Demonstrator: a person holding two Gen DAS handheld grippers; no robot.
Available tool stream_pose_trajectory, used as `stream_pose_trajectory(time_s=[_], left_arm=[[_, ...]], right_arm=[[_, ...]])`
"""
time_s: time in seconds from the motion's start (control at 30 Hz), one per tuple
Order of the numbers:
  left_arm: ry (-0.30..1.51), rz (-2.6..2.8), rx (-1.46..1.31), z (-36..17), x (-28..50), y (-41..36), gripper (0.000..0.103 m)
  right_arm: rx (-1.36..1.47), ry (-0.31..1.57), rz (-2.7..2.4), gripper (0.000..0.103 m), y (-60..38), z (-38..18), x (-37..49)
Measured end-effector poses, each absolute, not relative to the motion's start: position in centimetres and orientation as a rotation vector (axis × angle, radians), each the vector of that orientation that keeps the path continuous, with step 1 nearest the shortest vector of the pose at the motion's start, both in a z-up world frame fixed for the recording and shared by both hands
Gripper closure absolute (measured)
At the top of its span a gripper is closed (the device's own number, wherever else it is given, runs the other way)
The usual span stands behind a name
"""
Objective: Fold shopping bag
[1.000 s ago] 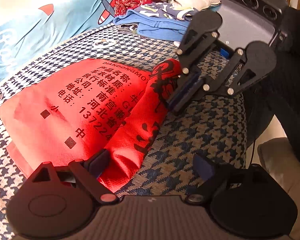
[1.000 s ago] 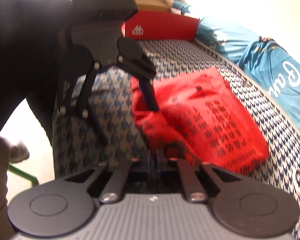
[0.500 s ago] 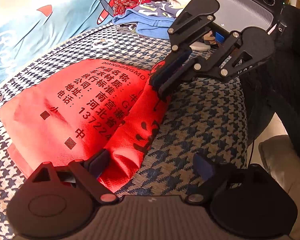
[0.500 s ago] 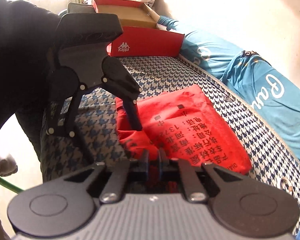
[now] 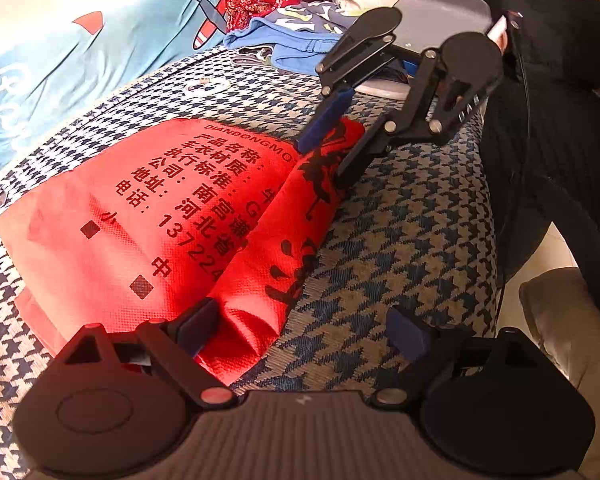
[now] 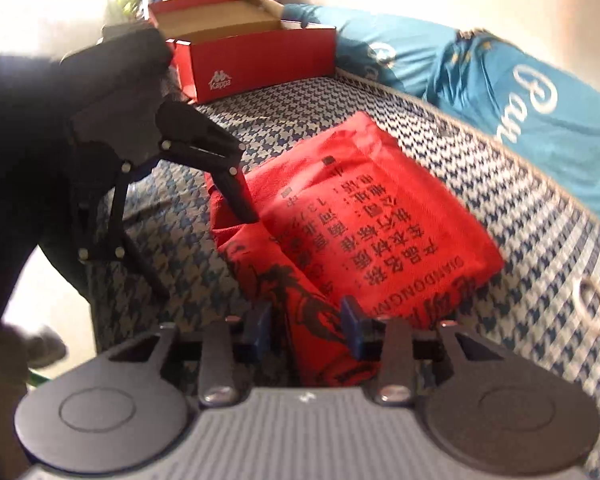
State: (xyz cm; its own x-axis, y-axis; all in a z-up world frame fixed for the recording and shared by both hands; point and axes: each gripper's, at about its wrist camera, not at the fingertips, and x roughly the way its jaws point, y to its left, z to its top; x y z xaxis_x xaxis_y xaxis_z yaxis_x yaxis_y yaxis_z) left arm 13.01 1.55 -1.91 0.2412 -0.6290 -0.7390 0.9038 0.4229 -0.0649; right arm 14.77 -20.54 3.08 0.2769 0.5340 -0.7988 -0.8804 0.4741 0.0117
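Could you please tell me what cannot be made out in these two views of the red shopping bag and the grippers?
- Left wrist view: the red shopping bag's near corner is hidden behind the left gripper's body.
- Right wrist view: the right gripper's pads straddle the bag's raised fold; whether they press it cannot be told.
- Both views: the bag's handles are not visible.
- Right wrist view: the red shoebox's contents are too washed out.

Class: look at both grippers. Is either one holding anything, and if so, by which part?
Nothing is held. The right gripper has its jaws apart around the folded edge of the red bag without pressing it. The left gripper stands wide open at the other end.
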Motion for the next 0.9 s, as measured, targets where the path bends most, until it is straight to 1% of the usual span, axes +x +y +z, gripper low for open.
stream_pose_trajectory(time_s=[0.07,0.23,0.3,0.4,0.53,0.9], left_arm=[[0.777,-1.091,0.418,-1.9,13.0,1.4,0.012],[0.783,-1.087,0.410,-2.0,13.3,1.2,0.011],[0.782,-1.084,0.407,-1.9,13.3,1.2,0.011],[0.787,-1.071,0.387,-1.9,13.5,1.2,0.010],[0.834,-1.024,0.235,-1.9,15.2,1.5,0.011],[0.890,-0.966,0.004,-2.0,16.8,2.5,0.011]], right_arm=[[-0.432,0.879,1.017,0.078,-21.1,3.0,15.3],[-0.354,0.921,1.025,0.081,-21.8,2.2,16.5],[-0.257,0.967,1.022,0.081,-22.6,1.9,17.4],[-0.219,0.981,1.014,0.081,-22.7,1.8,17.9],[-0.167,0.988,0.984,0.081,-23.0,1.8,18.4],[-0.150,0.987,0.984,0.082,-23.5,1.5,18.7]])
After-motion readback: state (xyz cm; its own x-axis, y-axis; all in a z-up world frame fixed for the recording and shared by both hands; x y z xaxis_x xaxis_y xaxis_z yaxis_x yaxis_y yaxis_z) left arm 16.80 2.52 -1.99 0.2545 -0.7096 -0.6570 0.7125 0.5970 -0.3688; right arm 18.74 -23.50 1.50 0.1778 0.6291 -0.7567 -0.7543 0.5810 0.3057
